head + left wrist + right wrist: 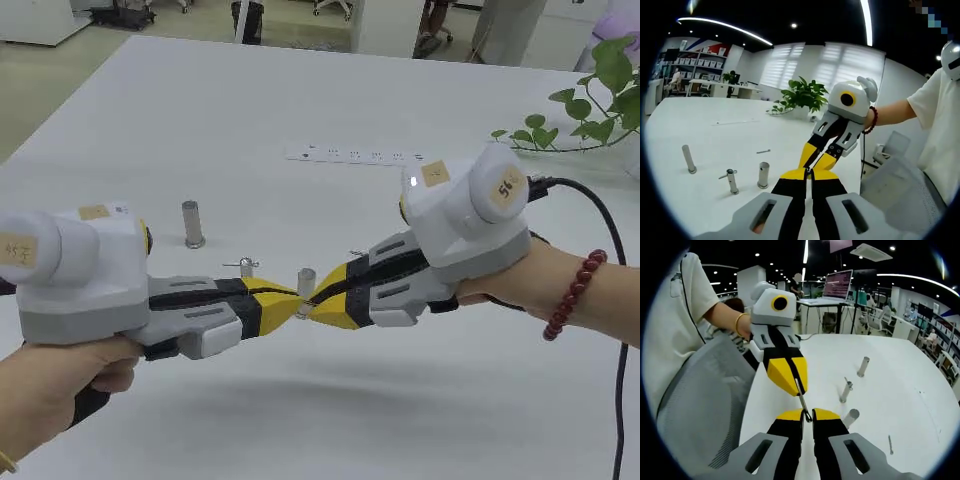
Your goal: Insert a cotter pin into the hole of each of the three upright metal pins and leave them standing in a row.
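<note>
— We're over a wide white counter (300, 100) in an open office, with a power strip (355, 155) far back. How do the jaws stand?

— The left gripper (809, 174) and right gripper (807, 416) meet tip to tip. Both jaws are closed, and each seems to pinch one end of the cotter pin (801, 397). Its long axis runs from one gripper to the other.

— And the target?

— The nearest metal pin (307, 281) stands upright and bare just beyond the tips, about equally near to both hands. The middle metal pin (246, 267) is already fitted; the far metal pin (192, 223) is bare.

— Any writing?

— One sticker (507, 188) seems to read 56.
</note>
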The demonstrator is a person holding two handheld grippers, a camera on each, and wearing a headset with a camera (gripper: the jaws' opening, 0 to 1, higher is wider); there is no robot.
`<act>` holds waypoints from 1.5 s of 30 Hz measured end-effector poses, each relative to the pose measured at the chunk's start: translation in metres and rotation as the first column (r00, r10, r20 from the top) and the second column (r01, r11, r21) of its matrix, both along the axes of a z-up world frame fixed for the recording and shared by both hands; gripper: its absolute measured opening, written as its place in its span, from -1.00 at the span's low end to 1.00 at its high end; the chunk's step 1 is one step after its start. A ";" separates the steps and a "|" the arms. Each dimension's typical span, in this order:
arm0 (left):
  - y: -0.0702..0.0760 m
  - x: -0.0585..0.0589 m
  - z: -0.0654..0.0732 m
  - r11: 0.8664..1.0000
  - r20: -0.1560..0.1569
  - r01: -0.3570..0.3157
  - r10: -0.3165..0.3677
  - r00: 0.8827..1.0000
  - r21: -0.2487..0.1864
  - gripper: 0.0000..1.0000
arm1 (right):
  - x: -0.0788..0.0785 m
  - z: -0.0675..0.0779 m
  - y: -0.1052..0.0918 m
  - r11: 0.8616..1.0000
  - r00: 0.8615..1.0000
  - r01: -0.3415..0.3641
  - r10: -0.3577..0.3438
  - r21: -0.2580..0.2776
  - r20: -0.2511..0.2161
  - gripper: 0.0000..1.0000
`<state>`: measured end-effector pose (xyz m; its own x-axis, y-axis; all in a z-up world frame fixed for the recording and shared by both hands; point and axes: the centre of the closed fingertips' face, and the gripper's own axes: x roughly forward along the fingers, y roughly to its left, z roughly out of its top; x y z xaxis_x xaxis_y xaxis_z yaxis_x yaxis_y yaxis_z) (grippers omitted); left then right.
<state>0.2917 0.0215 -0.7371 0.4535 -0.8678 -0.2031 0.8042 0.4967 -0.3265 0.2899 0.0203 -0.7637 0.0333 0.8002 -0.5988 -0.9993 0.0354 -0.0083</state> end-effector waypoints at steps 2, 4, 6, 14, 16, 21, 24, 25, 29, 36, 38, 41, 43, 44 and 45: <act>0.000 -0.001 0.000 1.000 -0.001 0.002 -0.002 1.000 -0.001 -0.99 | -0.001 0.000 0.000 1.000 1.000 -0.001 0.001 -0.003 -0.002 -0.84; 0.000 -0.002 0.000 1.000 0.001 0.004 -0.004 1.000 -0.001 -0.99 | -0.002 0.000 0.000 1.000 1.000 -0.004 0.004 -0.004 -0.003 -0.85; 0.000 -0.002 0.000 1.000 0.004 0.005 -0.005 1.000 0.001 -0.99 | -0.004 0.000 -0.001 1.000 1.000 -0.009 0.009 -0.006 -0.003 -0.86; -0.003 -0.006 -0.002 1.000 0.017 0.024 -0.025 1.000 0.014 -0.99 | -0.008 -0.002 -0.003 0.995 0.996 -0.068 0.072 -0.066 0.049 -0.91; -0.003 -0.005 -0.003 0.999 0.029 0.020 -0.021 0.999 0.026 -0.98 | -0.008 -0.005 -0.004 0.992 0.994 -0.083 0.089 -0.092 0.065 -0.93; -0.007 0.000 -0.008 0.999 0.031 0.004 -0.005 0.999 0.046 -0.96 | -0.004 -0.010 -0.007 0.981 0.987 -0.108 0.125 -0.161 0.104 -0.94; -0.008 0.002 -0.009 0.998 0.038 -0.004 0.002 0.999 0.055 -0.95 | 0.000 -0.011 -0.009 0.977 0.985 -0.110 0.131 -0.181 0.113 -0.95; -0.008 0.004 -0.009 0.998 0.040 -0.010 0.008 0.999 0.057 -0.93 | 0.001 -0.011 -0.010 0.976 0.984 -0.111 0.134 -0.186 0.118 -0.95; -0.009 0.008 -0.013 0.997 0.044 -0.026 0.023 0.999 0.076 -0.77 | 0.010 -0.014 -0.015 0.964 0.978 -0.110 0.149 -0.242 0.146 -0.95; -0.006 0.018 -0.026 0.985 0.073 -0.084 0.073 0.995 0.148 -0.55 | 0.021 -0.026 -0.022 0.935 0.971 -0.104 0.169 -0.340 0.168 -0.95; -0.004 0.022 -0.030 0.979 0.089 -0.104 0.089 0.992 0.174 -0.50 | 0.025 -0.029 -0.024 0.925 0.970 -0.097 0.170 -0.367 0.173 -0.95; -0.001 0.026 -0.036 0.973 0.097 -0.127 0.109 0.989 0.194 -0.46 | 0.031 -0.033 -0.027 0.914 0.969 -0.084 0.168 -0.396 0.183 -0.95; 0.001 0.031 -0.041 0.967 0.097 -0.148 0.130 0.987 0.209 -0.43 | 0.035 -0.037 -0.029 0.904 0.967 -0.078 0.170 -0.421 0.187 -0.95; 0.003 0.034 -0.045 0.963 0.094 -0.161 0.143 0.985 0.218 -0.42 | 0.038 -0.038 -0.031 0.897 0.966 -0.073 0.172 -0.435 0.192 -0.95; 0.004 0.036 -0.047 0.960 0.092 -0.166 0.149 0.985 0.227 -0.42 | 0.041 -0.039 -0.033 0.892 0.966 -0.063 0.167 -0.448 0.196 -0.95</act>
